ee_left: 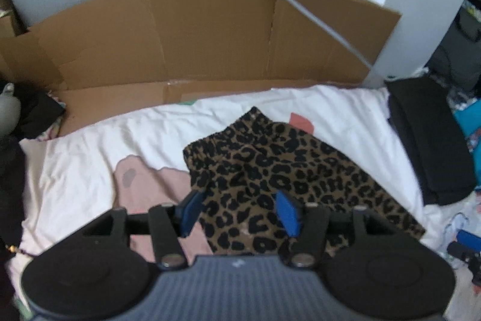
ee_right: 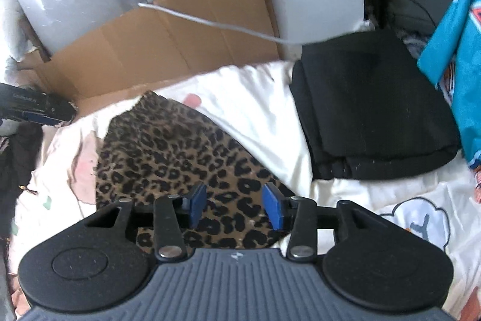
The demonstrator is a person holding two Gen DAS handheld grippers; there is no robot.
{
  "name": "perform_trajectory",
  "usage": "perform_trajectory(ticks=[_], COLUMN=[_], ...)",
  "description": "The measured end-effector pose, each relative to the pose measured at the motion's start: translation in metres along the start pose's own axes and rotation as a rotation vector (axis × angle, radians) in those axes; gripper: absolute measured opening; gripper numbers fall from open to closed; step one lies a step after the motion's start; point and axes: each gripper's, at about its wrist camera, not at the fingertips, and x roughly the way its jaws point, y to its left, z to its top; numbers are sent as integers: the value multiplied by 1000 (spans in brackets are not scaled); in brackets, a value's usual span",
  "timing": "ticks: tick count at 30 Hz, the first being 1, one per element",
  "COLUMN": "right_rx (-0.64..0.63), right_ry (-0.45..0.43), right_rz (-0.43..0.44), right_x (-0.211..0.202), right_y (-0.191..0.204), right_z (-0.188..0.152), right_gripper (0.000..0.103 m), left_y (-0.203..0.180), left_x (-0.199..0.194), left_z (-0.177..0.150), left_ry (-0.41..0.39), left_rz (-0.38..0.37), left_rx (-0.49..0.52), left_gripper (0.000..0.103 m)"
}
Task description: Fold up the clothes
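both tools agape, empty | leopard garment (ee_left: pixel 279 170) | right view only: black stack (ee_right: pixel 369 110)

I have my left gripper (ee_left: pixel 239 211) held low and level, its blue pads (ee_left: pixel 287 214) spread wide apart with nothing between them. My right gripper (ee_right: pixel 234 206) hangs the same way, jaws parted and empty, pointing forward.
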Motion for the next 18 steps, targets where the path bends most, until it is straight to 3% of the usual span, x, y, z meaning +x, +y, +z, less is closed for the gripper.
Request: perform_trajectory(ticks=[8, 12, 18], right_rx=[-59, -100, -155], right_ry=[-5, 11, 41], right_rz=[31, 55, 134], right_x=[-24, -25, -22], right_y=[22, 36, 58], right_z=[-4, -13, -33], right_gripper=[55, 55, 55], left_y=[13, 24, 37], left_x=[-40, -47, -48], left_z=[-38, -74, -137], left_ry=[-9, 3, 15], left_rz=[-62, -111, -114], left_rx=[-1, -30, 4], left_gripper=[61, 61, 60])
